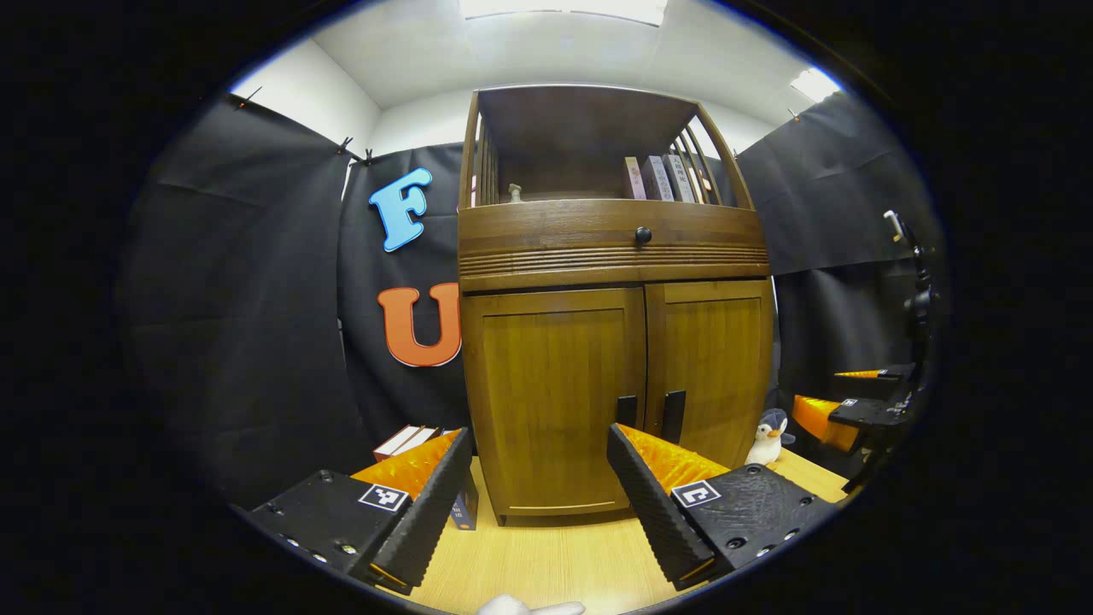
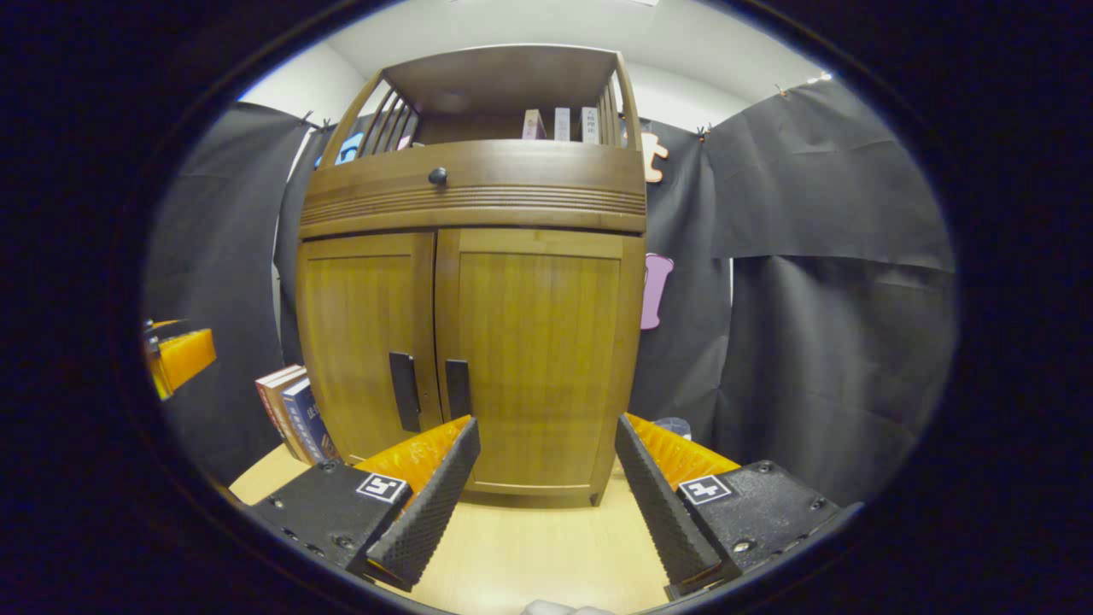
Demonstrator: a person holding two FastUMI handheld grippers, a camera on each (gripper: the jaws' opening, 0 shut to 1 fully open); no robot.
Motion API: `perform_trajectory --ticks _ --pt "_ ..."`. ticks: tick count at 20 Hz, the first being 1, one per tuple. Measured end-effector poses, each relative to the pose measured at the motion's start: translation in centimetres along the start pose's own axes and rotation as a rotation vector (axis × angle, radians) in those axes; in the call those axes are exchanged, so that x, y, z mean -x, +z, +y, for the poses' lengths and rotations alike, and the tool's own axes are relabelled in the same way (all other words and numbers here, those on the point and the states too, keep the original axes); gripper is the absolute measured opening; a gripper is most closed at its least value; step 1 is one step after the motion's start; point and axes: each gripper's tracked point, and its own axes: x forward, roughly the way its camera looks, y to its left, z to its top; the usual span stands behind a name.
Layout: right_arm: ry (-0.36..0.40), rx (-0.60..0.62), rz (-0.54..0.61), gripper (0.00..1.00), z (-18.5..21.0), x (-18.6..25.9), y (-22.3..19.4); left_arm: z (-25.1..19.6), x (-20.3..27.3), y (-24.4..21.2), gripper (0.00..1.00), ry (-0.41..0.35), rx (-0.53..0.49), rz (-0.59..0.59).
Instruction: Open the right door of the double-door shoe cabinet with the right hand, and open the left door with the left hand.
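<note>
A brown wooden shoe cabinet (image 1: 610, 256) stands on the pale table, both doors closed. In the left gripper view its left door (image 1: 551, 393) and right door (image 1: 713, 367) meet at two dark handles: the left handle (image 1: 626, 411) and the right handle (image 1: 674, 416). My left gripper (image 1: 538, 461) is open, a short way in front of the left door. The right gripper view shows the right door (image 2: 538, 367), its handle (image 2: 458, 388) and the left handle (image 2: 403, 391). My right gripper (image 2: 546, 457) is open before the right door. The other gripper (image 1: 858, 410) appears at the right edge.
Books (image 2: 295, 414) lean beside the cabinet's left side, also seen as books (image 1: 410, 440). A small penguin toy (image 1: 771, 436) sits at its right side. More books (image 1: 662, 178) stand on the top shelf above a drawer with a round knob (image 1: 642, 235). A light wooden table (image 1: 546, 564) lies below.
</note>
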Motion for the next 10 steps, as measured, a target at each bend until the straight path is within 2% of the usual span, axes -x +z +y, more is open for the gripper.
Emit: perform_trajectory --ticks 5,10 --pt "0.029 0.005 0.020 1.00 2.1 -4.4 -1.1 1.1 0.5 -0.4 0.96 0.002 0.014 0.014" --pt "0.088 0.006 0.052 1.00 4.5 -9.7 -1.9 1.8 0.5 -0.3 0.96 0.055 0.014 0.024"
